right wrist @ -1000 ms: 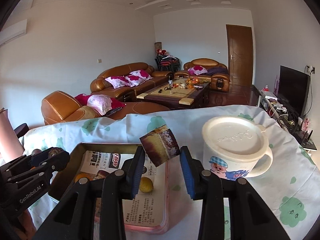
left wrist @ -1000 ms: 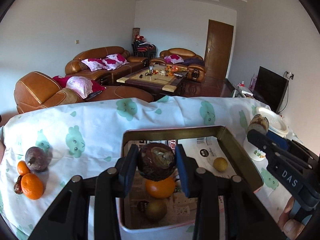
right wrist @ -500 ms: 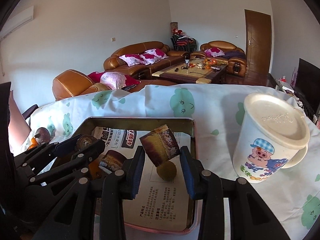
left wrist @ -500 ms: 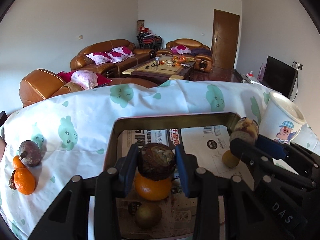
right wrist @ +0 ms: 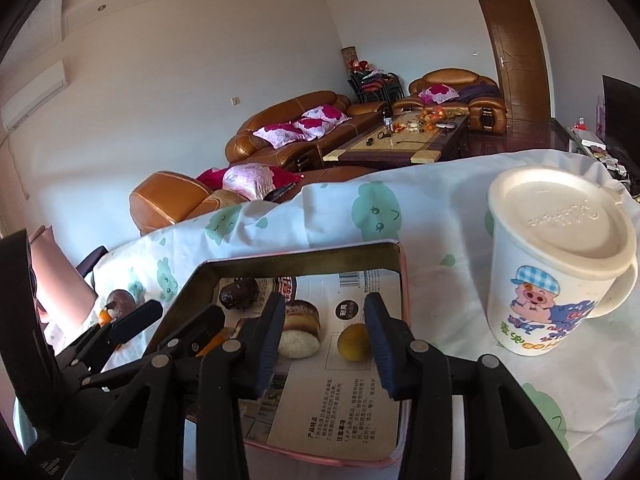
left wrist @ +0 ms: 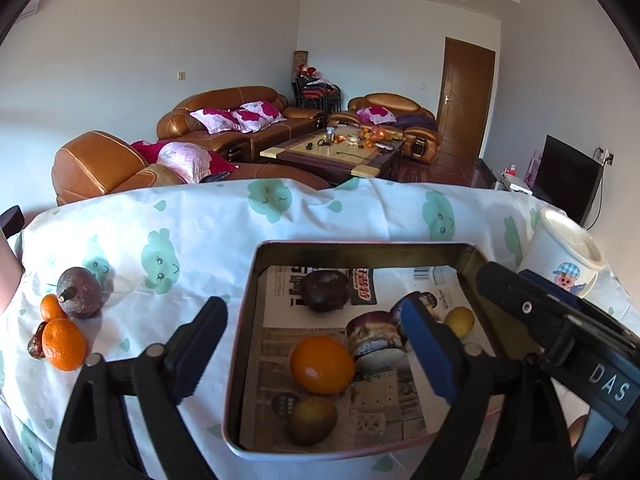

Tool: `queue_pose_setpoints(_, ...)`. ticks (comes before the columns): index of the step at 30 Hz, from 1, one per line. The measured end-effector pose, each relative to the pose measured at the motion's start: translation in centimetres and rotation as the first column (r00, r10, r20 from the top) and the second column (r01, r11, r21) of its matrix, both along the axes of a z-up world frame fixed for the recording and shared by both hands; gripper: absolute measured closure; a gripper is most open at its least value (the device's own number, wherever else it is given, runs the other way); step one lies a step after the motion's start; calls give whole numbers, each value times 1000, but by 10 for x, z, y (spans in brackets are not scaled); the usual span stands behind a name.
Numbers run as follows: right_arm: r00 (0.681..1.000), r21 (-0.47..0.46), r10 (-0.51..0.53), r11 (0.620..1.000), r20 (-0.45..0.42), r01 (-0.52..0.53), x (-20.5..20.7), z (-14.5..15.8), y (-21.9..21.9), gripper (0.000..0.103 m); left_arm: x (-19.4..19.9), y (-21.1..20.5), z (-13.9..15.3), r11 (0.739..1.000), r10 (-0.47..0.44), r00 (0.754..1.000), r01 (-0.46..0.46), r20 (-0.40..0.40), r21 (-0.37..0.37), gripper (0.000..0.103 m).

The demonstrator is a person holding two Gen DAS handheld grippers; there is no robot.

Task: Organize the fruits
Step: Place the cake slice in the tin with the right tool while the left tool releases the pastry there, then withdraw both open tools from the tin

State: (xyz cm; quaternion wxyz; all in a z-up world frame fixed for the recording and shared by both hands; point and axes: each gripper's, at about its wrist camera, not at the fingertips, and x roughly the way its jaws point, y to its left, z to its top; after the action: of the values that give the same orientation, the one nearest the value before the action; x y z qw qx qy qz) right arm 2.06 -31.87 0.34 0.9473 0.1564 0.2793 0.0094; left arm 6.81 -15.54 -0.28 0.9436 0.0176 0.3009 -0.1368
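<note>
A metal tray (left wrist: 360, 245) lined with newspaper holds a dark passion fruit (left wrist: 324, 291), an orange (left wrist: 322, 365), a brownish fruit (left wrist: 311, 420), a small yellow fruit (left wrist: 460, 321) and a cut fruit piece (left wrist: 374, 344). My left gripper (left wrist: 316, 350) is open and empty above the tray's left side. My right gripper (right wrist: 324, 344) is open and empty over the tray (right wrist: 304, 256), with the cut piece (right wrist: 300, 328) and the yellow fruit (right wrist: 354, 342) lying below it. On the cloth at the left lie a purple passion fruit (left wrist: 79, 292) and two oranges (left wrist: 64, 344).
A lidded white pig mug (right wrist: 560, 264) stands right of the tray. The table carries a white cloth with green prints (left wrist: 180, 232). A small dark fruit (left wrist: 35, 346) lies beside the oranges. Sofas and a coffee table stand behind.
Both grippers have opened. The left one let the dark passion fruit go into the tray; the right one let the cut piece go into the tray.
</note>
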Motion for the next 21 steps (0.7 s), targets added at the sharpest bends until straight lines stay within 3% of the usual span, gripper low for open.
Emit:
queue_pose_setpoints(1,1000,0,-10,1000,22,10,-3,2,0,32,-6,0,4,1000,-3,1000,3,29,0,2)
queue_pose_setpoints(6,993,-60,-58,996,101,65,-14,15,4,30,-30,-2,20,998,-11,989,2,148,65,0)
queue_pose_setpoints(14,967,-192,-144,964,210,185,-30,18,11,29,-32,31,15,985,116,979,-136,170,107,0)
queue_pose_setpoints(17,966,-205,-143,961,214,187,-31,17,14,29,-35,42,12,977,147,970,-173,195,123,0)
queue_pose_setpoints(21,960,-200,-164,957,228,211,-36,18,12,29,-35,55,9,977,157,973,-178,171,117,0)
